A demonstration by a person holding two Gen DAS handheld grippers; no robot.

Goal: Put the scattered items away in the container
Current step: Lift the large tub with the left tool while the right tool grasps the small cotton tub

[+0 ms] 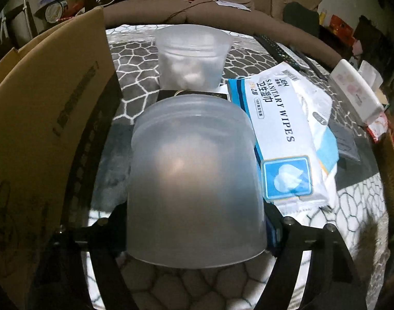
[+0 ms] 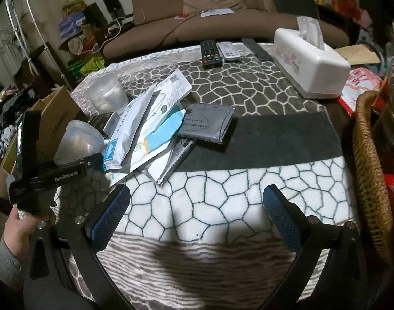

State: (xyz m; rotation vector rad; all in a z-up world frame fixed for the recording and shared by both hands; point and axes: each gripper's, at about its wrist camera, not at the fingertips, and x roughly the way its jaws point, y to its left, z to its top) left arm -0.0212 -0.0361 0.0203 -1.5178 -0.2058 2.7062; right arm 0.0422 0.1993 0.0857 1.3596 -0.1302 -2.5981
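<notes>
Between left tool pads, tub tilted, base nearest

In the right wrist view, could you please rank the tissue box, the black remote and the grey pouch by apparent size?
1. tissue box, clearly largest.
2. grey pouch.
3. black remote, though it lies farther from the camera, so its true size against the pouch is unsure.
</notes>
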